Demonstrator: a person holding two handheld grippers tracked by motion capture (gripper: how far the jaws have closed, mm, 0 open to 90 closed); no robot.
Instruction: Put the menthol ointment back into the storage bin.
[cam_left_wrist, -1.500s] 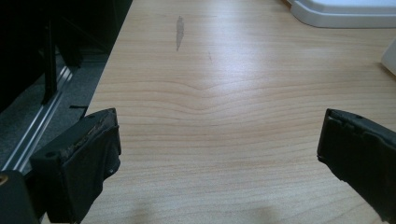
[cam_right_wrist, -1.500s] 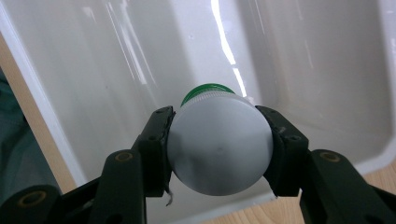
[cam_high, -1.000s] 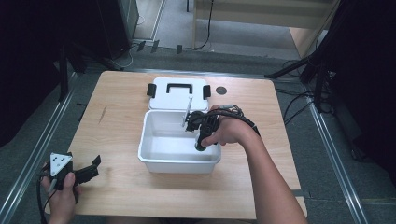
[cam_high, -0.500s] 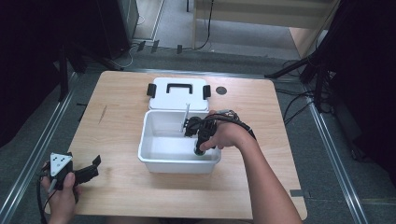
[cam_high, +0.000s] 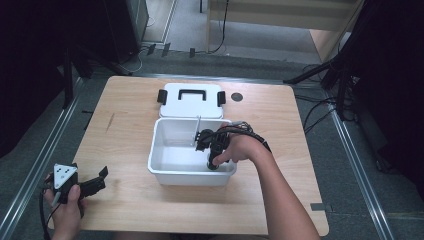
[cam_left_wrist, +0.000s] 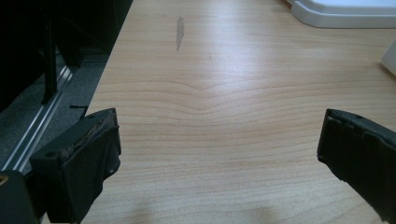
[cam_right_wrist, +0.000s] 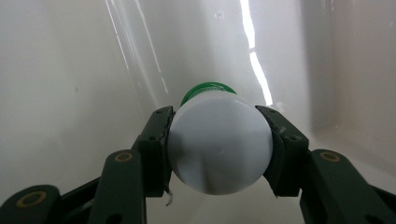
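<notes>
At frame centre, the right tongs (cam_right_wrist: 219, 149) clamp a white green-capped plastic bottle (cam_right_wrist: 219, 144) inside the white plastic bin (cam_high: 165, 172); the left tongs (cam_left_wrist: 219, 158), at lower left, gape empty above the wooden desk (cam_left_wrist: 224, 93).

left gripper (cam_high: 92, 185): my hand holds it low, jaws wide apart | right gripper (cam_high: 212, 150): pointing down, jaws clamped

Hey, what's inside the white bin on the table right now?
Inside the white bin, the right gripper grips a white bottle with a green cap. The hand hides the floor beneath it.
</notes>
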